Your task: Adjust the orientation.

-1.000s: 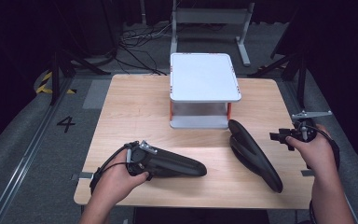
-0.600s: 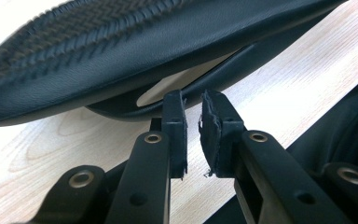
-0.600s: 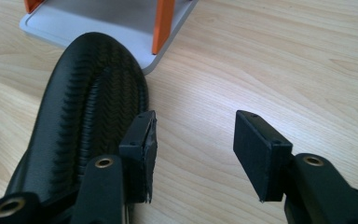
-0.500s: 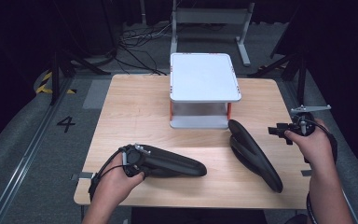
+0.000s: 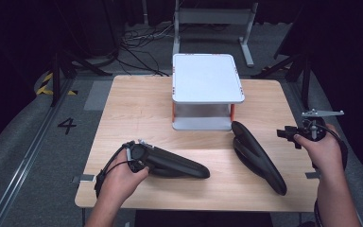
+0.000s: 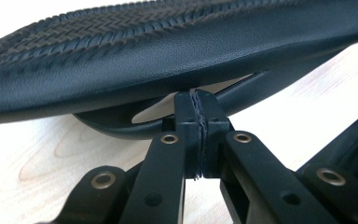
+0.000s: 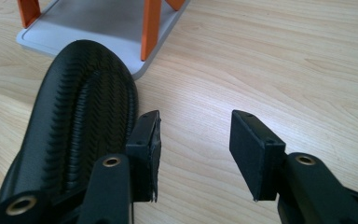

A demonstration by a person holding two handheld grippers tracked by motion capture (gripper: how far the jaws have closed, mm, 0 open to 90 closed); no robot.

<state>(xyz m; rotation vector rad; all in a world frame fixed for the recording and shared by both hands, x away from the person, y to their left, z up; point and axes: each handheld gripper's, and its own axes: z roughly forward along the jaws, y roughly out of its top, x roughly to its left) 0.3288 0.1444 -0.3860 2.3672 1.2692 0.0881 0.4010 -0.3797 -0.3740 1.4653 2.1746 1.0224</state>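
a pale wooden tabletop (image 5: 137, 109) is sitting in a dark room, with a white two-tier stand (image 5: 207, 78) on orange legs at its far middle. the left gripper (image 6: 199, 135) is lying low at the near left, jaws pressed together just under the edge of a black shoe sole (image 5: 179, 164). the right gripper (image 7: 193, 154) is hovering at the right edge, jaws spread wide and gripping nothing, beside a second black sole (image 5: 257, 156) whose tip is nearing the stand's base.

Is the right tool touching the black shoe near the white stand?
Apart. In the right gripper view the right tool is open over bare table, and the shoe lies beside its left pad, passing behind it without visible contact.
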